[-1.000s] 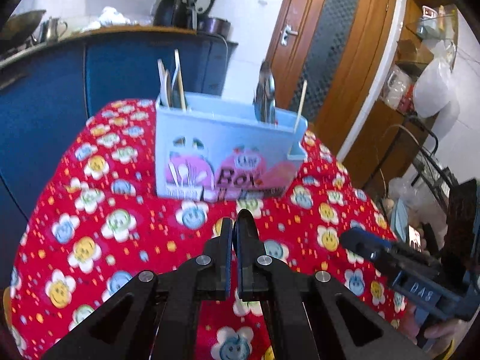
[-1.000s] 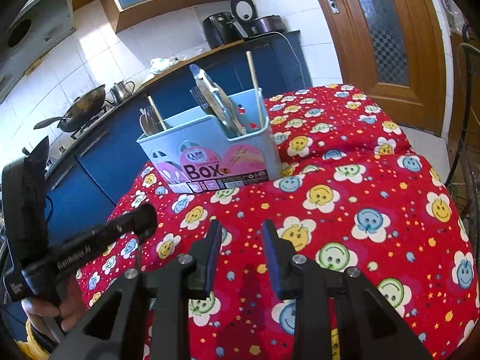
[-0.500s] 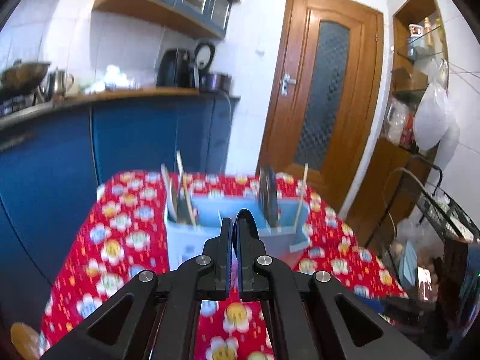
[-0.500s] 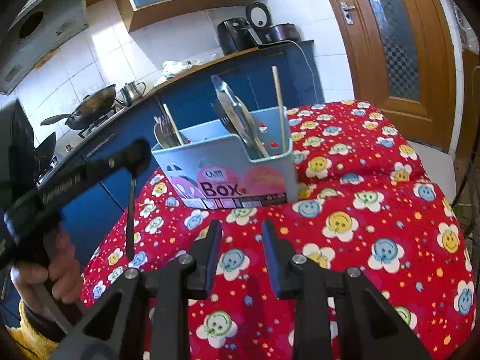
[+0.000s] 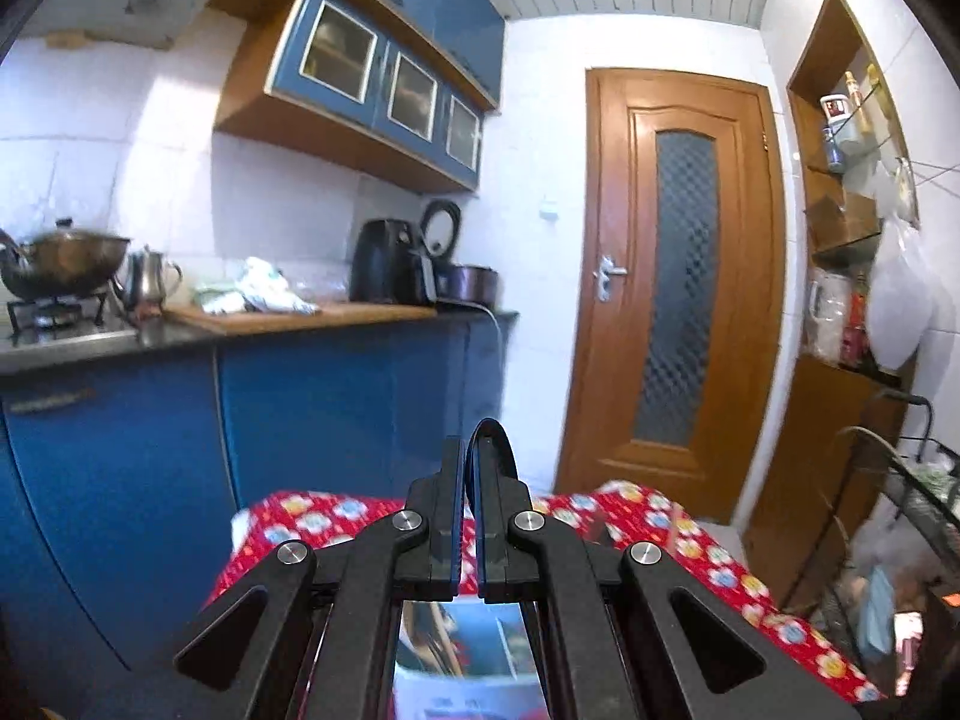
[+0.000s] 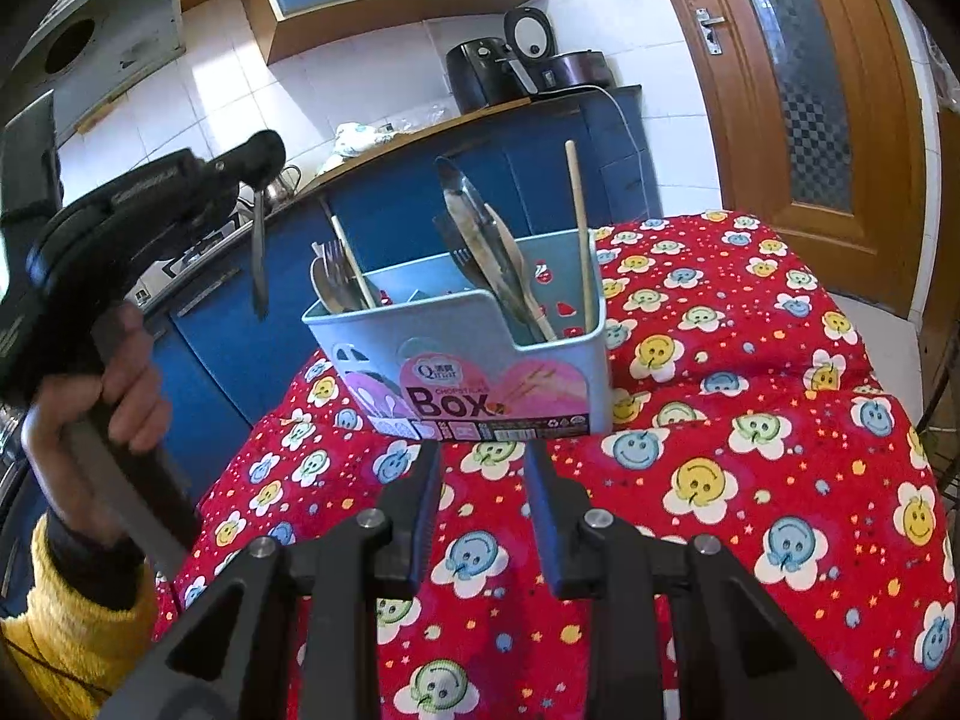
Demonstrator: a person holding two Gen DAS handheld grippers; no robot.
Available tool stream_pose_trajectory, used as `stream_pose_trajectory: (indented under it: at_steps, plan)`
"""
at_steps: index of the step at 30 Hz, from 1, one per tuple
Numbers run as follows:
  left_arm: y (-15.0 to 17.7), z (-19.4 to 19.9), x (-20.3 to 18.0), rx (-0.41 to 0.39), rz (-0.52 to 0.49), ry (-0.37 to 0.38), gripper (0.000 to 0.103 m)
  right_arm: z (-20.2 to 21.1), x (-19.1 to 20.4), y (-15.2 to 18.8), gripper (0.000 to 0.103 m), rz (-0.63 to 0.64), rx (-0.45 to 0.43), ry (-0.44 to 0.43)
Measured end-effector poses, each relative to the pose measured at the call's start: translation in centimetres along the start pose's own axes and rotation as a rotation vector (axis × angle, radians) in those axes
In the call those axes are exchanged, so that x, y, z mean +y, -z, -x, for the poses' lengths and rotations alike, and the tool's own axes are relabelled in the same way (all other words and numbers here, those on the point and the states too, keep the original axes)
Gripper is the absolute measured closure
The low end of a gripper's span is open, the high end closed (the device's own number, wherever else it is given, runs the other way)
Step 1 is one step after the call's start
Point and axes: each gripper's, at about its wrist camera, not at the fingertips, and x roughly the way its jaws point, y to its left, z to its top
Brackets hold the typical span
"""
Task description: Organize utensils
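A thin metal utensil [image 6: 259, 252] is hanging from the left claw [image 6: 264, 171], pinched by its top, left of and above the pale blue holder [image 6: 474, 354] standing on the red smiley-patterned tabletop [image 6: 750, 420]. It is dangling loosely, so it could swing, clip the rim or slip free. The right claw [image 6: 483, 483] is hovering partly open, empty. The holder's label is reading "CHOPSTICKS BOX".

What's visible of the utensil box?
The box is pale blue plastic with open top, inner dividers and a pink "Box" label in front. It stands upright on the red flowered cloth. Spoons, a fork and a chopstick lean in its left compartment; tongs and a chopstick stand at right. Neither gripper touches it.
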Motion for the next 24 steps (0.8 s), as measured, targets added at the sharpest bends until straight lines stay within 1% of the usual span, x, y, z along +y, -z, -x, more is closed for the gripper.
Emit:
stream_pose_trajectory:
  at_steps: [3,5,10,14,18,20,22,24]
  plan:
    - [0.3,-1.1,0.2,-0.035,-0.015,-0.029,0.101,-0.2,-0.3,-0.2,0.072,-0.001,-0.004,0.001]
    - [0.9,-1.8,0.3,-0.043,-0.029,-0.048,0.101,-0.4,-0.5,-0.4,0.072,-0.002,-0.006,0.001]
    - [3.3,-3.5,1.1,-0.012,-0.027,-0.060,0.101,-0.6,-1.0,-0.7,0.072,0.007,-0.013,0.006]
    - [4.9,-4.7,1.6,0.021,-0.023,-0.055,0.101,-0.9,-1.6,-1.2,0.072,0.012,-0.026,0.011]
    - [5.7,-5.3,2.1,0.048,-0.011,-0.033,0.100,-1.3,-2.4,-1.4,0.072,0.013,-0.040,0.026]
    - [5.9,-5.1,2.0,0.047,-0.011,-0.029,0.100,-1.5,-2.7,-1.4,0.072,0.006,-0.041,0.026]
    - [5.8,-5.2,2.1,0.059,-0.009,-0.015,0.095,-1.8,-3.0,-1.4,0.072,0.000,-0.036,0.024]
    - [5.6,-5.0,2.3,0.067,0.002,0.003,0.085,-2.1,-3.3,-1.3,0.072,-0.008,-0.031,0.024]
